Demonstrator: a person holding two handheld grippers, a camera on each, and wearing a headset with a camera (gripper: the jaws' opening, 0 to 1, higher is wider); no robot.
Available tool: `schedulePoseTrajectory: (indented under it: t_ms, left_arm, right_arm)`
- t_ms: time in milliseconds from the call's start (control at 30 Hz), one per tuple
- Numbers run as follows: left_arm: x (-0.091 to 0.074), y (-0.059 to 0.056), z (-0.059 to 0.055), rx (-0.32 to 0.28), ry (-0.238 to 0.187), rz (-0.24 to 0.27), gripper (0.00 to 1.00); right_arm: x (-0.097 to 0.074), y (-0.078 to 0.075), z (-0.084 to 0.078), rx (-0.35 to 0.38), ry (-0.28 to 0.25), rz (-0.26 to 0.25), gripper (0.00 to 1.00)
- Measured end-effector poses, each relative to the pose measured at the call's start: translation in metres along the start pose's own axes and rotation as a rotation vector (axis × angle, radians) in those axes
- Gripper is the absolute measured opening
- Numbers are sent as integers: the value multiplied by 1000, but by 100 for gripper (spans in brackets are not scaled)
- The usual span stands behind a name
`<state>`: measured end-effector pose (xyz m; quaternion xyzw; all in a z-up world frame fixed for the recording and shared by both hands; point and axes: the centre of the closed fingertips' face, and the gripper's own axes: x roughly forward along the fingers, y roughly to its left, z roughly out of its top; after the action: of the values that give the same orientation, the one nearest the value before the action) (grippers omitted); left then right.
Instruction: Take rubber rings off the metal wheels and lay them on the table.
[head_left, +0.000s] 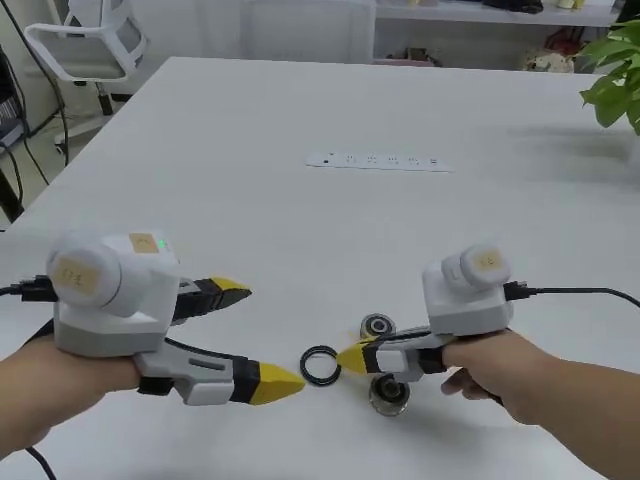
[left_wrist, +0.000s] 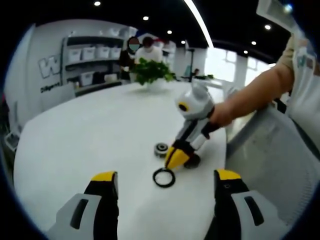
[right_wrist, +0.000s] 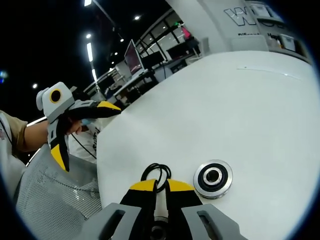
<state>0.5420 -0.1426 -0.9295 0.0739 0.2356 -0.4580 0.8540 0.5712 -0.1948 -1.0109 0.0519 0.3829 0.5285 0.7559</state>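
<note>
Worktop (head_left: 300, 220) open ahead. Thin black ring (head_left: 303, 366) lies flat; my left claw (head_left: 265, 335) gapes empty, right claw (head_left: 350, 355) closed beside it.

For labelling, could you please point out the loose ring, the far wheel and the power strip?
Ring (head_left: 304, 366), head view: left side of its black band.
Far wheel (head_left: 377, 326), head view: its hub.
Power strip (head_left: 378, 161), head view: middle of its top face.

Yellow-tipped left gripper (left_wrist: 166, 175), jaws spread wide. Thin black rubber ring (left_wrist: 154, 178), flat on white table (left_wrist: 100, 135) ahead. Beyond: small round metal wheel (left_wrist: 161, 149), beside right gripper (left_wrist: 172, 160), tips together.
</note>
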Motion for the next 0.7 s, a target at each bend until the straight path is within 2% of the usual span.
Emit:
schedulePoseTrajectory:
  t_ms: [300,700]
  left_arm:
    - [0,-1,0,1,4,-2,80]
    - [-5,0,8,4,-8,10,80]
  right_arm:
    - [-7,3,5,-20,-14,6,11]
    - [-33,14,29,-70,-98,7,20]
